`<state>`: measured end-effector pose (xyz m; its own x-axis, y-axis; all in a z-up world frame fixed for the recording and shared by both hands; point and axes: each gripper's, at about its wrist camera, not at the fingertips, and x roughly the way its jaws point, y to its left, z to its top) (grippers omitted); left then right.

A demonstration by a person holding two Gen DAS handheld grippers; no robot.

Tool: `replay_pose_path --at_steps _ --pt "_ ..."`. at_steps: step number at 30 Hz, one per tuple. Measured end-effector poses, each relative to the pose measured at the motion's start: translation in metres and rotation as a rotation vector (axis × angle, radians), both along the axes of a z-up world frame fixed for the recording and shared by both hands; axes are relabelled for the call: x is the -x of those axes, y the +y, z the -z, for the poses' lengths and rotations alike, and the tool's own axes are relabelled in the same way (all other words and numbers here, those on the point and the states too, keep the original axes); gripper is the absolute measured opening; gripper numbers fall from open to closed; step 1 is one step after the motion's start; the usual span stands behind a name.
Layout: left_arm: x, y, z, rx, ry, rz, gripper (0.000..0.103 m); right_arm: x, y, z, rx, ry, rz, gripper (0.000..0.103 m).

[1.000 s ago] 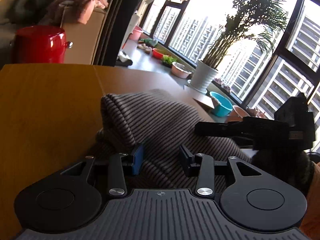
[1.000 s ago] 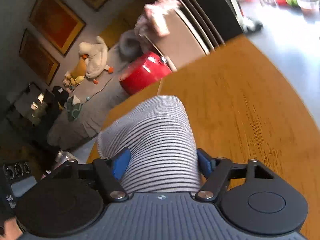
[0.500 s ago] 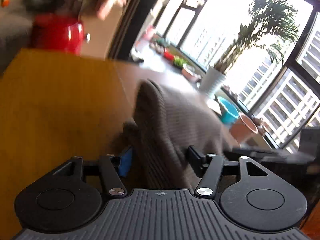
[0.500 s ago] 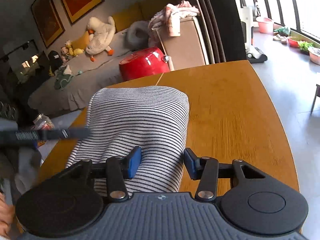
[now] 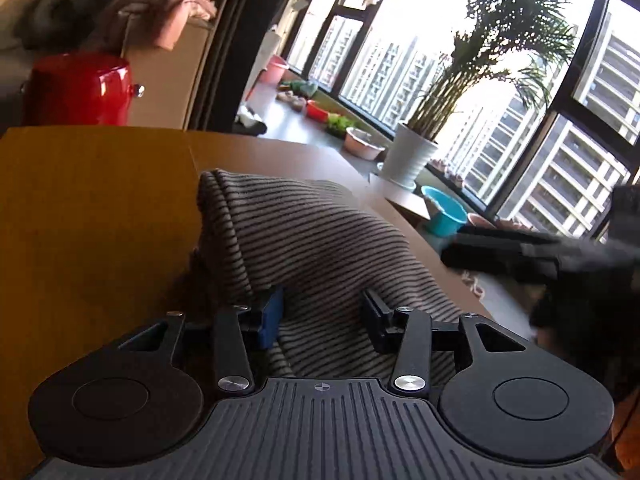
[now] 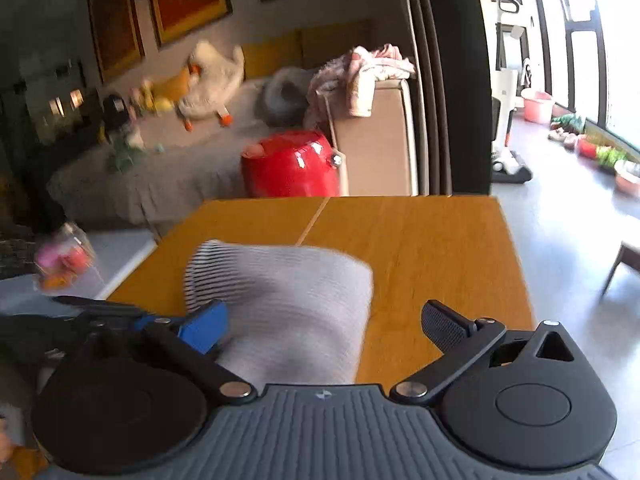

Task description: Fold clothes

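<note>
Here, striped garment (image 5: 320, 248) lies between left gripper's (image 5: 322, 316) parted jaws, lower centre; right gripper (image 6: 324, 326) spread wide, garment beside its left jaw.

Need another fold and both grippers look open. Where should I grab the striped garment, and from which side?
Probably take the striped garment at its near right edge, coming in low from the right over bare wooden table. That edge is a straight, thick fold; the right gripper already straddles it.
</note>
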<state>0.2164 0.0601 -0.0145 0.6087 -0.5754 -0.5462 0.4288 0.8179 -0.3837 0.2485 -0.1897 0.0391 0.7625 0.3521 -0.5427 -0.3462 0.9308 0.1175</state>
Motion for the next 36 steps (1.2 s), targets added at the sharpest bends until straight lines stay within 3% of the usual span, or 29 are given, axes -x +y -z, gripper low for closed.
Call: replay_pose_path --at_steps 2,5,11,18,21,24,27,28,32,34,36 --pt "-0.001 0.002 0.000 0.005 0.007 0.001 0.047 -0.020 0.011 0.002 0.071 -0.009 0.024 0.103" --pt "0.002 0.007 0.002 0.011 0.009 0.004 0.047 -0.059 0.031 0.024 0.164 0.100 0.025 0.103" --pt "-0.002 0.013 0.005 0.025 0.018 -0.004 0.048 -0.088 0.037 0.043 0.139 0.184 0.051 0.103" --pt "-0.001 0.008 0.006 0.023 0.007 0.003 0.054 -0.073 0.034 0.038 0.140 0.132 0.078 0.103" --pt "-0.001 0.008 0.006 0.023 0.006 0.005 0.054 -0.050 0.035 0.019 0.194 0.054 0.064 0.103" --pt "-0.003 0.009 0.007 0.032 0.009 0.006 0.054 -0.022 0.025 0.006 0.171 0.017 0.068 0.103" --pt "-0.005 0.011 0.002 0.053 0.011 -0.003 0.055 -0.006 0.023 0.017 0.193 0.079 0.016 0.103" --pt "-0.006 0.013 0.000 0.065 0.013 -0.009 0.055 -0.001 0.028 0.026 0.246 0.090 0.011 0.103" --pt "-0.006 0.018 -0.022 0.122 -0.043 -0.024 0.054 0.021 0.045 0.036 0.362 -0.035 0.042 0.103" --pt "-0.007 0.016 -0.034 0.141 -0.081 -0.019 0.054 0.021 0.052 0.036 0.391 -0.047 0.041 0.103" --pt "-0.012 0.010 -0.038 0.160 -0.093 -0.016 0.053 0.017 0.050 0.037 0.350 -0.015 0.048 0.103"
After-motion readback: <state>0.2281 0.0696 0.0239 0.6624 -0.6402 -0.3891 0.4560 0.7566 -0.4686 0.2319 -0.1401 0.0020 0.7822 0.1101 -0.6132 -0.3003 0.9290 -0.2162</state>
